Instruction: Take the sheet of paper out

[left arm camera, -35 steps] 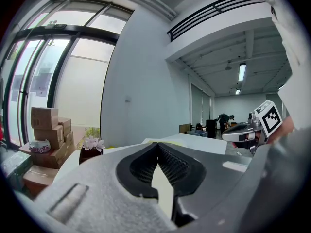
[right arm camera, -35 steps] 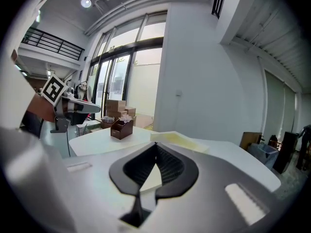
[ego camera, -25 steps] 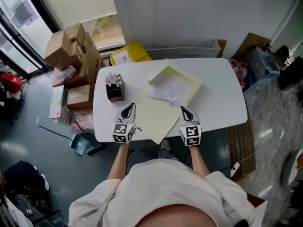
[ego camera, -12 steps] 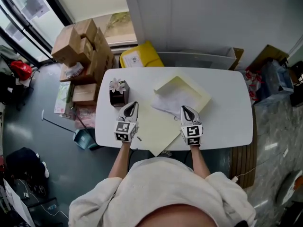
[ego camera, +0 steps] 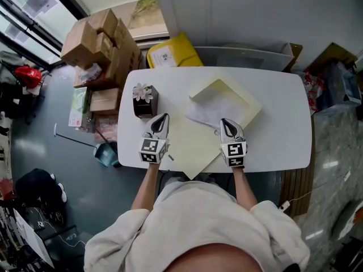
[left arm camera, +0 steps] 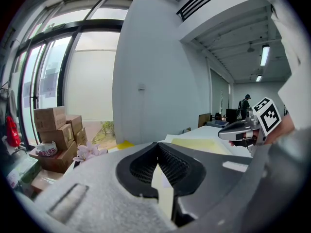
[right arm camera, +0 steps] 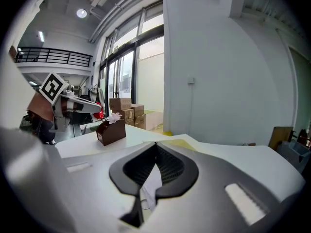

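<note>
Left tool (ego camera: 163,118) clamps the yellow folder (ego camera: 190,149); right tool (ego camera: 225,122) pinches the sheet of paper (ego camera: 212,111) at the folder's mouth. Best drawn out slowly, folder pinned.

This looks like an office or commercial hall, not a home. It has tall glazed windows (right arm camera: 131,76), a bare grey floor (ego camera: 51,152) and stacked cardboard boxes (ego camera: 99,44) beside the white worktop (ego camera: 283,123). There are also a railed upper gallery (right arm camera: 53,58) and ceiling strip lights (left arm camera: 265,55) (a person (left arm camera: 247,103) stands far down the room).
</note>
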`<state>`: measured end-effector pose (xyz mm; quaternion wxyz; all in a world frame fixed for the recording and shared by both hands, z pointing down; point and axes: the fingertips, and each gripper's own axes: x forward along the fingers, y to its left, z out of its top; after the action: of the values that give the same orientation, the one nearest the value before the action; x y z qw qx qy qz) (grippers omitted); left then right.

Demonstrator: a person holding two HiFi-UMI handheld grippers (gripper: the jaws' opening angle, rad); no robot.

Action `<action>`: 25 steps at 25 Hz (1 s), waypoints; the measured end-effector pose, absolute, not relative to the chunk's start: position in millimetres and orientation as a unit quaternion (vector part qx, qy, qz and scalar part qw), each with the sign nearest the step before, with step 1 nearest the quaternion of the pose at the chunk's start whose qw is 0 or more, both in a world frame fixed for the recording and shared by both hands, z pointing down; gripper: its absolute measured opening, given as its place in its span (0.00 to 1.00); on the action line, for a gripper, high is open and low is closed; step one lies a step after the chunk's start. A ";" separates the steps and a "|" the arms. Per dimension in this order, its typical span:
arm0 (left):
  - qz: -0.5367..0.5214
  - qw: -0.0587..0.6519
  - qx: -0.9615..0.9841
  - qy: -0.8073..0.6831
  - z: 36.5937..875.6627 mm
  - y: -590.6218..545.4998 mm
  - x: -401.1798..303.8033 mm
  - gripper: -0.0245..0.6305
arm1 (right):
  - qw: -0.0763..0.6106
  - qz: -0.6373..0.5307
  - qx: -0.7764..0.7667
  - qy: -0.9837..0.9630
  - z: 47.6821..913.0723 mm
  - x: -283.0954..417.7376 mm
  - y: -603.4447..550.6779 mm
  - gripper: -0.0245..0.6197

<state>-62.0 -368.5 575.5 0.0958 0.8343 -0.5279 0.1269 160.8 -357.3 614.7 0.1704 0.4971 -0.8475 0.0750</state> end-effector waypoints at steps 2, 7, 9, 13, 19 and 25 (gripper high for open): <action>0.127 0.100 0.837 -0.523 580.4 -368.9 -62.0 0.03 | 0.178 0.079 0.496 -0.846 619.7 158.2 -353.3 0.04; 0.124 0.114 0.847 -0.505 594.0 -374.6 -63.6 0.03 | 0.200 0.086 0.507 -0.834 634.1 154.5 -348.3 0.04; 0.123 0.119 0.852 -0.495 600.3 -377.7 -63.2 0.03 | 0.208 0.087 0.512 -0.829 635.3 151.4 -347.6 0.04; 0.119 0.128 0.862 -0.476 609.7 -382.9 -64.4 0.03 | 0.234 0.084 0.516 -0.819 643.2 143.0 -346.2 0.04; 0.112 0.144 0.876 -0.446 621.5 -386.8 -66.3 0.03 | 0.292 0.062 0.509 -0.807 658.6 128.7 -344.7 0.04; 0.111 0.155 0.884 -0.428 632.3 -386.4 -72.9 0.03 | 0.369 0.047 0.484 -0.792 688.0 118.6 -342.7 0.05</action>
<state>-72.9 -386.4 632.3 0.1545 0.8838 -0.4275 0.1105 118.6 -342.7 688.0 0.3695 0.4843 -0.7917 0.0469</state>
